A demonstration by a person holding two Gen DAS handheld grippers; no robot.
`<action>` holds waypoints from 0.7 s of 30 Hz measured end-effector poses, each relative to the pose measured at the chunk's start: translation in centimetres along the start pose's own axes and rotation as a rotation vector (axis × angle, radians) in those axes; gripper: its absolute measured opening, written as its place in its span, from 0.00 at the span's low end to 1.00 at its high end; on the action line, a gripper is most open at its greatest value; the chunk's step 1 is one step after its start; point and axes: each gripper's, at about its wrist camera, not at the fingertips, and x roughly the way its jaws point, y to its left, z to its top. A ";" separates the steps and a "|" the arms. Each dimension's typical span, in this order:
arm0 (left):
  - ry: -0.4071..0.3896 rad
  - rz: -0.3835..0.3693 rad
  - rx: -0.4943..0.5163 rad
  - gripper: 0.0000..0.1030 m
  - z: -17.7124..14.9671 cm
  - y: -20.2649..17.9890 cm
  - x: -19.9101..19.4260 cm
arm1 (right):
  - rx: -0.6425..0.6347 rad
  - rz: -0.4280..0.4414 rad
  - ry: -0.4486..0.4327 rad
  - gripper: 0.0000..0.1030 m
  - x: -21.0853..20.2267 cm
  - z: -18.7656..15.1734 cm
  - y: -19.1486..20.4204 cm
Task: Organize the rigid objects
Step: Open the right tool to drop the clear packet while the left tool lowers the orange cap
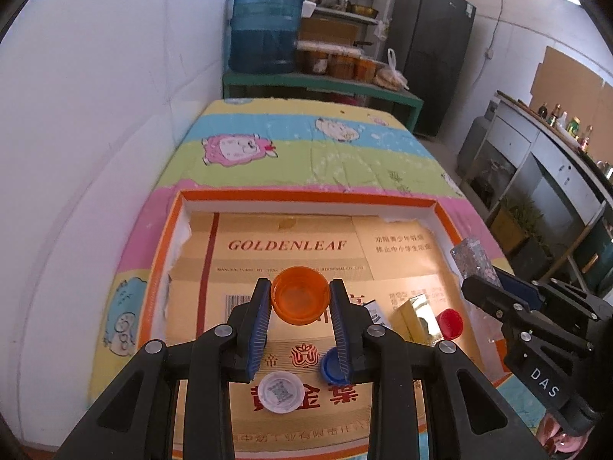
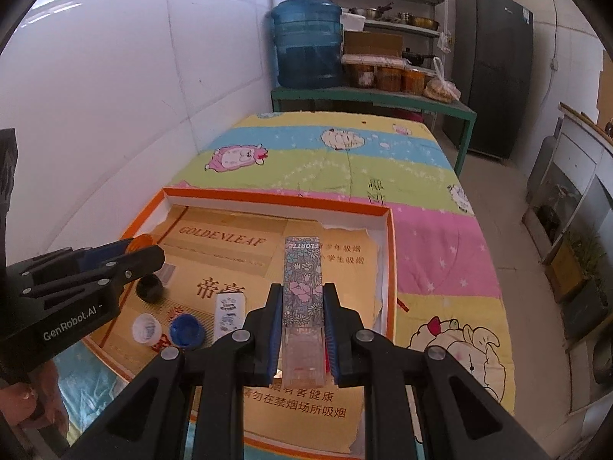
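My left gripper (image 1: 300, 299) is shut on an orange bottle cap (image 1: 300, 301), held open side up above the orange-rimmed cardboard tray (image 1: 306, 193). Below it lie a white cap (image 1: 281, 391), a blue cap (image 1: 329, 364), a gold box (image 1: 415, 316) and a red cap (image 1: 451, 322). My right gripper (image 2: 302, 303) is shut on a tall floral-patterned box with a clear base (image 2: 302, 280), held over the tray (image 2: 389, 253). The left gripper (image 2: 126, 255) shows at the left of the right wrist view, the right gripper (image 1: 498, 287) at the right of the left wrist view.
The tray lies on a table with a cartoon sheep cloth (image 1: 306, 145). In the right wrist view a black cap (image 2: 150, 287), a white cap (image 2: 145, 327), a blue cap (image 2: 186, 329) and a small white box (image 2: 230, 312) lie in the tray. A water jug (image 2: 308, 42) and shelves stand behind.
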 end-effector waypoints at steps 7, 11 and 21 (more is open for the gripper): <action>0.036 0.006 0.004 0.30 -0.7 -0.4 1.8 | 0.011 0.016 0.033 0.20 1.7 -0.7 -0.6; 0.053 0.009 -0.001 0.30 -0.9 -0.3 2.7 | 0.010 0.018 0.043 0.20 2.2 -0.9 -0.7; 0.091 0.017 0.004 0.30 -1.6 -0.1 4.6 | 0.005 0.020 0.072 0.20 3.4 -1.6 -0.7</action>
